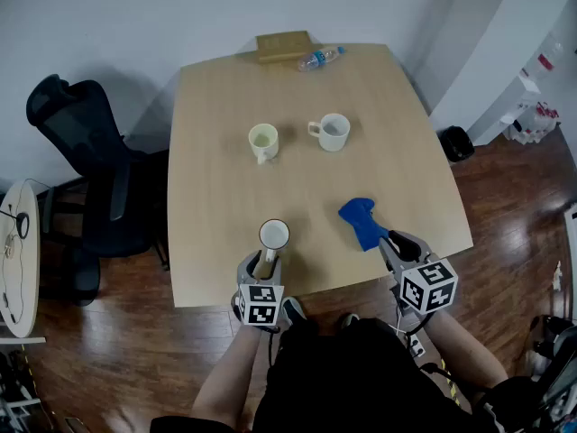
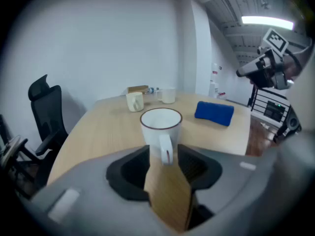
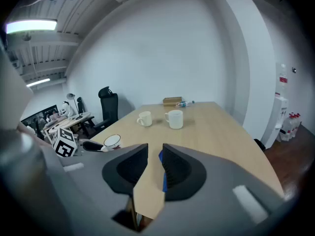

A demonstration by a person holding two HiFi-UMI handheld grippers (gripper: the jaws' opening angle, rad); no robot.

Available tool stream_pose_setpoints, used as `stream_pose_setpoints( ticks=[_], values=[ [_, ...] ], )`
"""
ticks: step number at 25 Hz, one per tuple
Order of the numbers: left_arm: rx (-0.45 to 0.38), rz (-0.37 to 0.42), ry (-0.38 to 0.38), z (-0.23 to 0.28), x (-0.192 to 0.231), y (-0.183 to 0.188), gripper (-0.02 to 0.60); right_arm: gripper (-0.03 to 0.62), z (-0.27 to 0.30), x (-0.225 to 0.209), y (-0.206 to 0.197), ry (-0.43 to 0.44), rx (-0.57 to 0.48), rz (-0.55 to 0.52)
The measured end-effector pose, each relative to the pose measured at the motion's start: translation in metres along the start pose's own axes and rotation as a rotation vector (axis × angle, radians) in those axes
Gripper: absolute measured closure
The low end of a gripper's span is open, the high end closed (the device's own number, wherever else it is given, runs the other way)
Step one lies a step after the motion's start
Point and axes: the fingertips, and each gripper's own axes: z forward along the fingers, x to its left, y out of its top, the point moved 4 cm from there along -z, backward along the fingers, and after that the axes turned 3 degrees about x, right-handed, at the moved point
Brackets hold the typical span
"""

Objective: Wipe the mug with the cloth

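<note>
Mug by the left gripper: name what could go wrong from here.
The mug stands near the table's near edge, handle loose between the left gripper's open jaws; a nudge may tip it. The cloth barely enters the right gripper, so closing might miss it.

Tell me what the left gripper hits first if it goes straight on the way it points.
The white mug: its handle already stands between the open jaws of the left gripper, and its body is right ahead of them.
</note>
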Motion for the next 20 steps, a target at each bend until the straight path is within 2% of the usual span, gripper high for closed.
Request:
stream_pose_setpoints(
  ticks=[3, 7, 12, 17, 20],
  values=[
    [-0.006, 0.006, -0.001, 0.009, 0.004, 0.003, 0.402, 0.497, 0.032, -0.008, -0.006, -0.009, 0.073, -0.071],
    [-0.008, 0.034, 0.031, 0.016, 0.008, 0.005, 0.402, 0.395, 0.082, -0.02, -0.023, -0.021, 0.207, -0.169],
    [-0.007, 0.044, 0.078, 0.016, 0.004, 0.006, 0.415, 0.318, 0.132, -0.034, -0.046, -0.03, 0.375, -0.228],
    [-0.018, 0.043, 0.118, 0.012, 0.002, 0.007, 0.499, 0.314, 0.152, -0.036, -0.05, -0.043, 0.45, -0.307],
    [-0.024, 0.047, 0.121, 0.012, -0.002, 0.012, 0.506, 0.329, 0.16, -0.041, -0.056, -0.035, 0.478, -0.306]
  ],
)
